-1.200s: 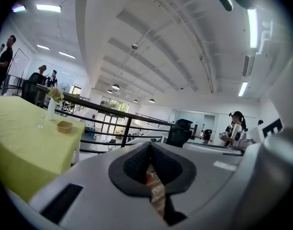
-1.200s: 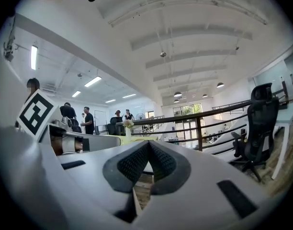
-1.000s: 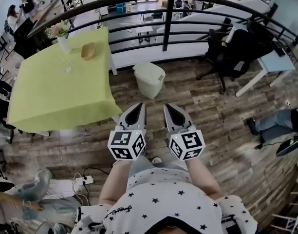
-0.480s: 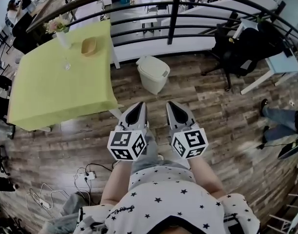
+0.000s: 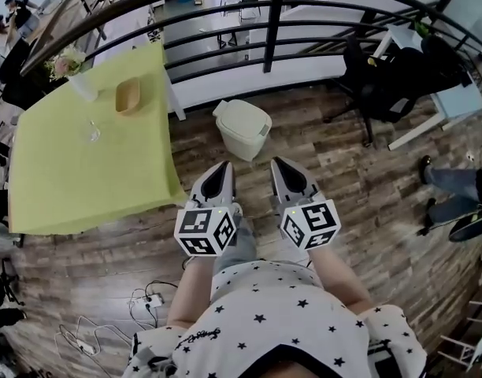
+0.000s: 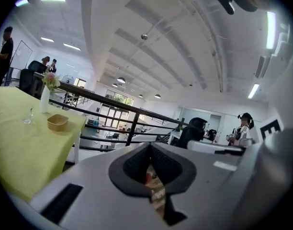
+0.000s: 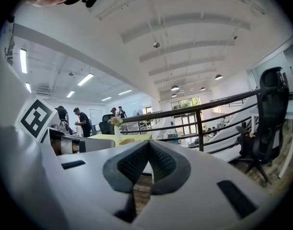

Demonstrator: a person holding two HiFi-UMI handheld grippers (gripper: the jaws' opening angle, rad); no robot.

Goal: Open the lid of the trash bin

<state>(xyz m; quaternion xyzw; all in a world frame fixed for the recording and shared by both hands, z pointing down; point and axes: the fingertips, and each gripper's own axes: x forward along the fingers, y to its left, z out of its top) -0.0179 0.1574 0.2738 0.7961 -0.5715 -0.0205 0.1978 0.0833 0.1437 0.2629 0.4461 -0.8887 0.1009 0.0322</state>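
The left gripper (image 5: 222,168) and the right gripper (image 5: 279,164) are held side by side, close in front of the person's waist. Both are pointed forward and slightly splayed apart at the tips. In the left gripper view the fingers of the left gripper (image 6: 149,148) are seen clenched together with nothing between them. The same is seen of the right gripper (image 7: 147,145) in its own view.

The trash bin (image 5: 242,132) is stood upright on the wooden floor (image 5: 367,187), just ahead of the two grippers and apart from both. It is placed near the railing (image 5: 269,24), between the yellow-green tabletop (image 5: 83,172) and a black office chair (image 5: 375,77). It is pale cream, and its lid (image 5: 244,116) appears to be shut, though the bin is shown small in the head view.
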